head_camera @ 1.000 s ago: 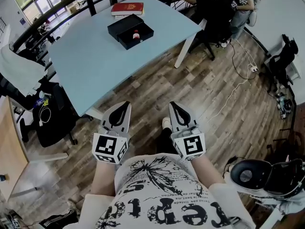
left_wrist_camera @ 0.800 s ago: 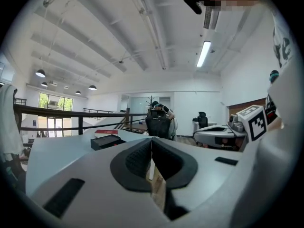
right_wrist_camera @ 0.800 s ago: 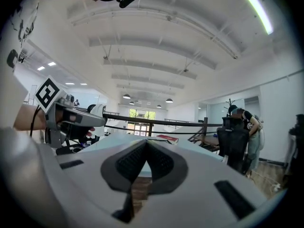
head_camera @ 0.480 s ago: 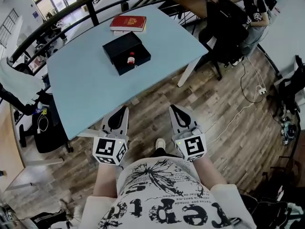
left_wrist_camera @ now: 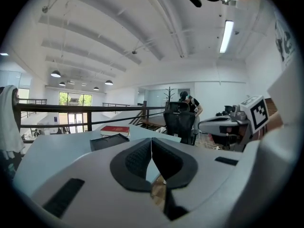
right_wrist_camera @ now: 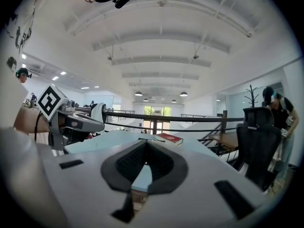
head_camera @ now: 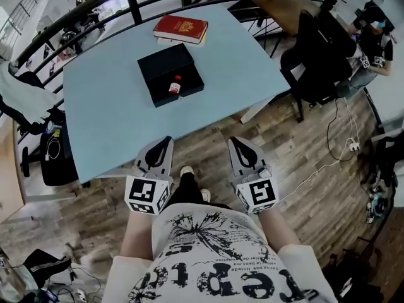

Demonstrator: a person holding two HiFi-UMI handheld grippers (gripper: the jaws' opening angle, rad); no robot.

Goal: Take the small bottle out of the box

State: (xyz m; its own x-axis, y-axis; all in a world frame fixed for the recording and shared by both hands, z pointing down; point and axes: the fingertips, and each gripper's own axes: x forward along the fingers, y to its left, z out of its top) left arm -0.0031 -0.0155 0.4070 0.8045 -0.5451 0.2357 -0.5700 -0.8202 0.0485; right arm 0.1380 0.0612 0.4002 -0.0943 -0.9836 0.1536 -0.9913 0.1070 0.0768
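Nearer box than a second ago | small bottle inside box, untouched | left gripper, right gripper closed, empty, short of box

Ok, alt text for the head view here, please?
A person looking down holds the grey left gripper and right gripper, both shut and empty, over wooden floor short of a pale blue table. On it, an open black box holds a small red-and-white bottle; a red book lies beyond.

White T-shirt with black print and lettering; grey left tool and right tool bear black-and-white marker cubes
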